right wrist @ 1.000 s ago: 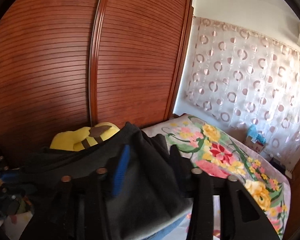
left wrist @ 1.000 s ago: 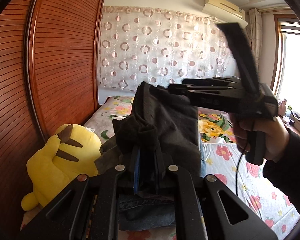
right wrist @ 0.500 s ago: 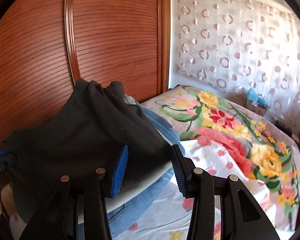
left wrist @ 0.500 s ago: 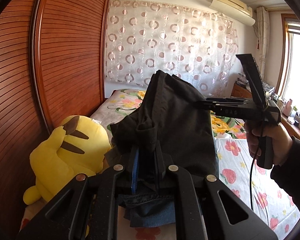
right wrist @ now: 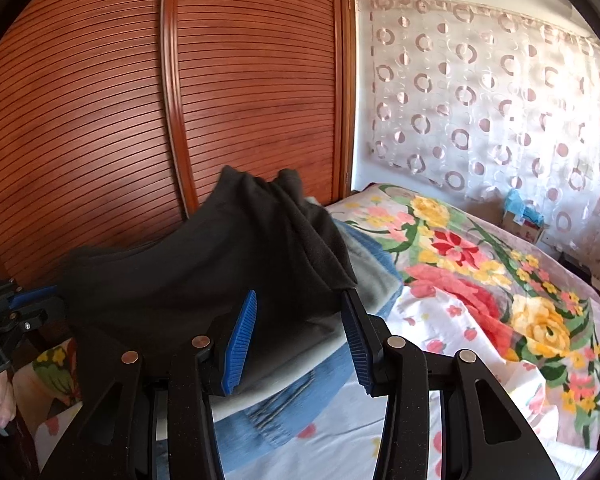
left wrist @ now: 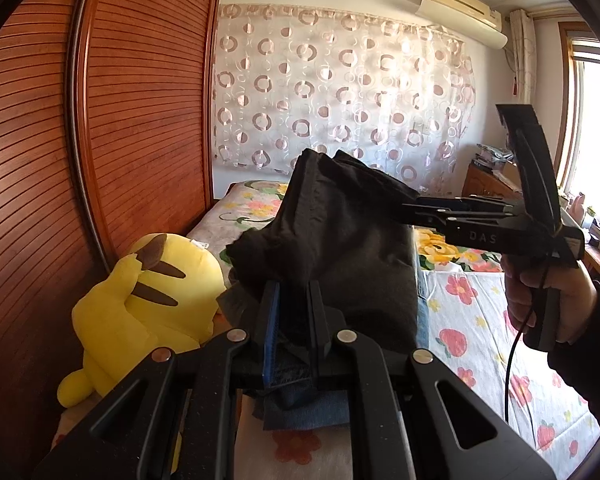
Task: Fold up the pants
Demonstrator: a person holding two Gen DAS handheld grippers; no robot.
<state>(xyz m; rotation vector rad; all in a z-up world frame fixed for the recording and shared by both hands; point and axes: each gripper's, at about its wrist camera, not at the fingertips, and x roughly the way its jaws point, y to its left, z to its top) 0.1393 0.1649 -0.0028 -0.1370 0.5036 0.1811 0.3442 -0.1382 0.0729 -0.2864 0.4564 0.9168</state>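
The dark grey pants [left wrist: 340,232] are folded and lie on a stack of folded clothes, with blue jeans [right wrist: 300,400] beneath. My left gripper [left wrist: 294,292] is shut on the near edge of the pants. My right gripper [right wrist: 300,312] is open, its blue pads on either side of the pants' edge without pinching it. It shows in the left wrist view [left wrist: 416,210] at the right of the pants. The left gripper appears at the left edge of the right wrist view [right wrist: 16,304].
A yellow plush toy [left wrist: 140,300] sits left of the stack against the wooden wardrobe doors [left wrist: 120,120]. The floral bedsheet [right wrist: 480,280] spreads to the right. A curtain [left wrist: 340,96] hangs behind, and a dresser [left wrist: 496,184] stands by the window.
My right gripper has opened and let go of the pants, which have dropped from held-up onto the stack. The left gripper stays shut on the cloth.
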